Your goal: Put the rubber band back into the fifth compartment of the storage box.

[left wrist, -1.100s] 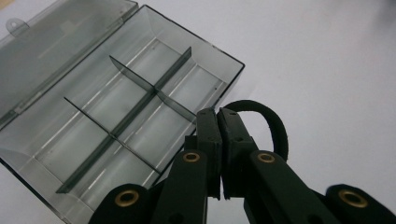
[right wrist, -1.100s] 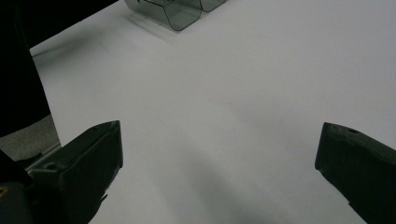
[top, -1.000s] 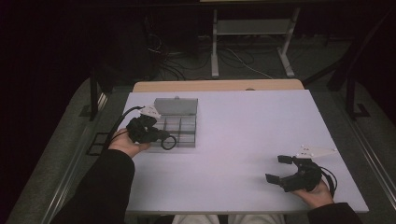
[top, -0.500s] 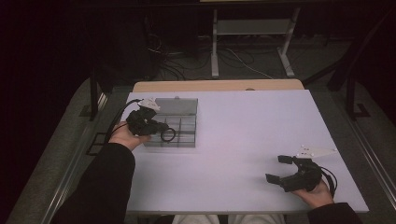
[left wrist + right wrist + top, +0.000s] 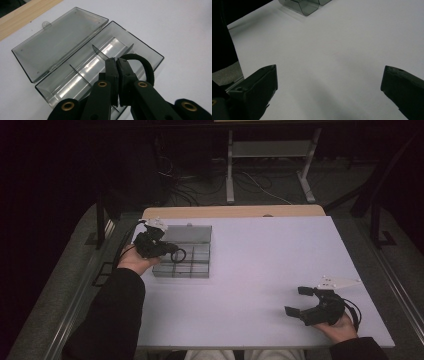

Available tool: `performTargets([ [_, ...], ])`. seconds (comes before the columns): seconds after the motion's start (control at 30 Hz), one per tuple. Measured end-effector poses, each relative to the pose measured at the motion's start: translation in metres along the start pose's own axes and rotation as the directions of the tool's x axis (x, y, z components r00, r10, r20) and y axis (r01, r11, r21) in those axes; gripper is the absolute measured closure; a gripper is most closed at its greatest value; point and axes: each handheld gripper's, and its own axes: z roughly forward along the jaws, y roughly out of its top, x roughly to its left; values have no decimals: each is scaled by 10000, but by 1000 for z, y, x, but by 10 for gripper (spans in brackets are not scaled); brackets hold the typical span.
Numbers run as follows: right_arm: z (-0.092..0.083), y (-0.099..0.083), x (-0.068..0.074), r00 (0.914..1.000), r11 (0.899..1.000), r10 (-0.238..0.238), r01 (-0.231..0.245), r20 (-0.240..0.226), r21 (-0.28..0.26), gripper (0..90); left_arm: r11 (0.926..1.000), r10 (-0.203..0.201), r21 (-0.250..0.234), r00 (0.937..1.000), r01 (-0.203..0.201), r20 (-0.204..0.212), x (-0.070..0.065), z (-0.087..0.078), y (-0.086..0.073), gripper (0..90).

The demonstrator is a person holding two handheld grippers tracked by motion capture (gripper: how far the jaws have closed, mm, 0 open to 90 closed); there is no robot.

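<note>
A clear smoky plastic box [image 5: 192,262] lies open at the table's left, its lid [image 5: 62,42] folded flat behind the divided tray [image 5: 110,47]. My left gripper [image 5: 167,249] hovers over the tray's left part, jaws pressed together [image 5: 116,61] on a black elastic band [image 5: 147,68] that loops out to the right of the tips. The band [image 5: 179,254] hangs above the compartments. My right gripper [image 5: 297,301] rests low at the table's front right, wide open [image 5: 329,75], with bare tabletop between its jaws.
The white tabletop [image 5: 260,270] spreads between both hands. A wooden strip [image 5: 235,211] runs along its far edge. A corner of the box [image 5: 305,7] shows far off in the right gripper view. Floor and table legs lie beyond.
My left gripper has carried the band a little farther from the person, over the box's left end. The right gripper has stayed put.
</note>
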Motion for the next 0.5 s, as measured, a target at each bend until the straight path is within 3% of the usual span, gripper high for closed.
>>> performTargets([
  [0.5, 0, 0, 0, 10000, 10000, 16, -16, -2, 29, 5, 9978, -604, -289, 9981, 600, -154, 17, 15, 2, 869],
])
